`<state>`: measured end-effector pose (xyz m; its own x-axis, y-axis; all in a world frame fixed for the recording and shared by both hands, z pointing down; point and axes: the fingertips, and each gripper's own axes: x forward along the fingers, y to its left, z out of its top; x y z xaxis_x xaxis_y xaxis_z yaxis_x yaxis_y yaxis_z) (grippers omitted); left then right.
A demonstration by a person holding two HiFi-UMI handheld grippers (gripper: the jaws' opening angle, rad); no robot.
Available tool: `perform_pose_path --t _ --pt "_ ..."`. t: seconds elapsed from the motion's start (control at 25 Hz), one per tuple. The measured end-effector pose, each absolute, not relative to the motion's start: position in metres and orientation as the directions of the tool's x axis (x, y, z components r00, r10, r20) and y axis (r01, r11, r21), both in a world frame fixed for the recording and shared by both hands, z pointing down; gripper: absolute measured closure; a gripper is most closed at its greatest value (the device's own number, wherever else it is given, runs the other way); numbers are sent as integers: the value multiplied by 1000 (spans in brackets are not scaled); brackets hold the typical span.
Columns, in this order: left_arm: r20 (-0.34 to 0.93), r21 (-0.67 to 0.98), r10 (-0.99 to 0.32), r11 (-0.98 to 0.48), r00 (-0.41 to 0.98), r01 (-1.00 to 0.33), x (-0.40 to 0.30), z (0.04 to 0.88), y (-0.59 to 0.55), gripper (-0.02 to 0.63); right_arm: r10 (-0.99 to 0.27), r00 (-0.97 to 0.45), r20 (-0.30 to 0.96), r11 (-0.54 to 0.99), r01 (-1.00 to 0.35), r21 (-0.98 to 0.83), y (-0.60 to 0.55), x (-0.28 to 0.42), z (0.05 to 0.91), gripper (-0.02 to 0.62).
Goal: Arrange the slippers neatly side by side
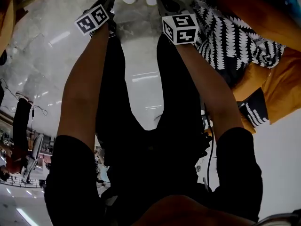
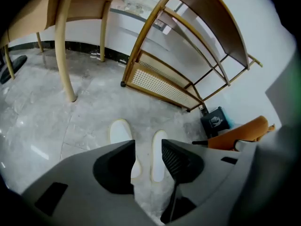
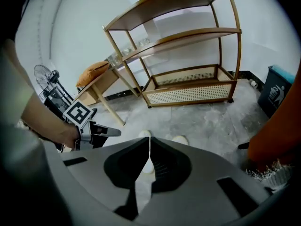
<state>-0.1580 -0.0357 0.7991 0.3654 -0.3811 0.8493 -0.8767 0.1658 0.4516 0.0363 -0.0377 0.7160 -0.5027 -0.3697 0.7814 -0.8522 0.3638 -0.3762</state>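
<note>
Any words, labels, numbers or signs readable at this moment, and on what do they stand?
No readable words or numbers anywhere.
Black-and-white code squares only, no letters: left marker cube, right marker cube.
White emblem, too blurred to read: dark bin.

The head view looks steeply down to the floor (image 1: pixel 51 60). Each gripper view sits low, facing along its jaws (slightly downward); both share the slippers (image 2: pixel 121 132) and, seemingly, the wooden shelf (image 3: pixel 188 84).

Grey marbled floor (image 2: pixel 37 121), white wall (image 3: pixel 75 22), wooden shelf rack (image 3: pixel 188 94), table leg (image 2: pixel 63 55), possibly a fan (image 3: pixel 43 73).
</note>
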Motion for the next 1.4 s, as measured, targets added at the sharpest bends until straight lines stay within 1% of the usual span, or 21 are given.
perform_pose_path --t 0.16,0.32,0.48,0.68,0.8,0.92,1.12,1.24,1.4 --pt "880 399 -352 188 318 -897 -150 852 -36 417 -377 -494 783 342 -860 -378 -37 60 747 560" --pt "889 388 -351 235 294 -891 -144 904 -47 405 -401 -476 783 305 -875 -376 -51 78 781 560" --pt "909 342 -333 256 250 -904 -137 937 -52 396 -400 -487 777 342 -866 -366 -63 83 804 560" --pt "940 259 -290 256 181 -931 -142 968 -50 391 -438 -490 754 310 -869 -385 -85 84 820 560" --pt "940 243 -296 241 168 -939 -146 976 -51 435 -454 -485 747 291 -874 -390 -93 85 825 560" --pt "935 221 -326 223 141 -949 -151 971 -51 555 -460 -475 750 271 -880 -391 -92 93 827 560" --pt "912 268 -381 276 151 -923 -146 957 -47 575 -441 -443 780 250 -896 -367 -79 116 829 560" --pt "905 291 -388 267 174 -919 -136 948 -41 577 -431 -420 798 226 -907 -356 -68 130 826 560" --pt "902 332 -379 303 207 -893 -118 942 -25 577 -398 -426 812 235 -903 -359 -49 135 819 560"
